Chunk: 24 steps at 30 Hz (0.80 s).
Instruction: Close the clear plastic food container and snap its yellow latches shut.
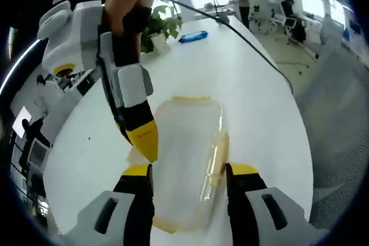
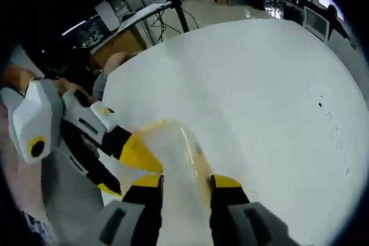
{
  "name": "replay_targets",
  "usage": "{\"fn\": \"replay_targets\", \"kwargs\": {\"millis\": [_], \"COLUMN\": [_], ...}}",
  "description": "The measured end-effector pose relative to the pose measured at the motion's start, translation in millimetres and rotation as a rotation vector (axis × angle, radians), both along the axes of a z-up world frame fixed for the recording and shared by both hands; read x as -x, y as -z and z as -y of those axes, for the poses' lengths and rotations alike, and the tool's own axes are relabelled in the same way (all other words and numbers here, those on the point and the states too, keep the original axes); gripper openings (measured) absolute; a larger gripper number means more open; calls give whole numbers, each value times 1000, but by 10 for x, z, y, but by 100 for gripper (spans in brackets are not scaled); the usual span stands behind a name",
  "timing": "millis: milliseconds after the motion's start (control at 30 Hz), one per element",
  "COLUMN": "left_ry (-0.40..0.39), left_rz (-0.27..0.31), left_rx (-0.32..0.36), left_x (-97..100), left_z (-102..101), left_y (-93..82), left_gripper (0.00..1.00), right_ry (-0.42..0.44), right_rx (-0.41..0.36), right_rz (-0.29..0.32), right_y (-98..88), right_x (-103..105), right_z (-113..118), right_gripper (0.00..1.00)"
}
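Note:
The clear plastic container (image 1: 187, 148) lies on the white table (image 1: 259, 113), lid on, with a yellow latch (image 1: 216, 162) along its right side. My left gripper (image 1: 190, 171) straddles it, a jaw pressed to each long side. The right gripper (image 1: 144, 139), held by a hand, comes down from the upper left, its yellow tip on the container's left edge. In the right gripper view, the container (image 2: 179, 154) fills the narrow gap of my right gripper (image 2: 185, 182). The left gripper (image 2: 124, 171) shows there at the left, against the container.
A blue object (image 1: 193, 37) and a potted plant (image 1: 161, 27) sit at the table's far end. A black cable (image 1: 253, 44) runs across the table toward the right edge. People stand among the desks behind. Bare tabletop (image 2: 277, 96) spreads to the right.

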<state>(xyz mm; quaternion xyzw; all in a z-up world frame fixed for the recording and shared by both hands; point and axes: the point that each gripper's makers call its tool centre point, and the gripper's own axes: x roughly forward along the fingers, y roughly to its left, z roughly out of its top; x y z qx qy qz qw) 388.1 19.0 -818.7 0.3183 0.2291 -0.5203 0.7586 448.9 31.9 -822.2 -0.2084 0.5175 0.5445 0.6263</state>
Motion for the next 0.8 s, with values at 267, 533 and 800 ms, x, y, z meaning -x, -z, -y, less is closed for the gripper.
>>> {"fn": "replay_targets", "kwargs": {"millis": [267,533,800], "left_ry": [-3,-5,-25], "left_rz": [-78,-58,10], "left_rx": [-17,-6,6], "left_x": [-19,-49,-18], "left_z": [10,-3,12], "left_y": [-5,-10,17], "left_gripper": [45,44,45], "right_ry": [-100,-130,-169], "right_rx": [169,160,138], "right_rz": [-54,-147,-134], "right_y": [36,80,45], "right_x": [26,117,49], "right_z": [16,3,17], "right_gripper": [26,25,25]}}
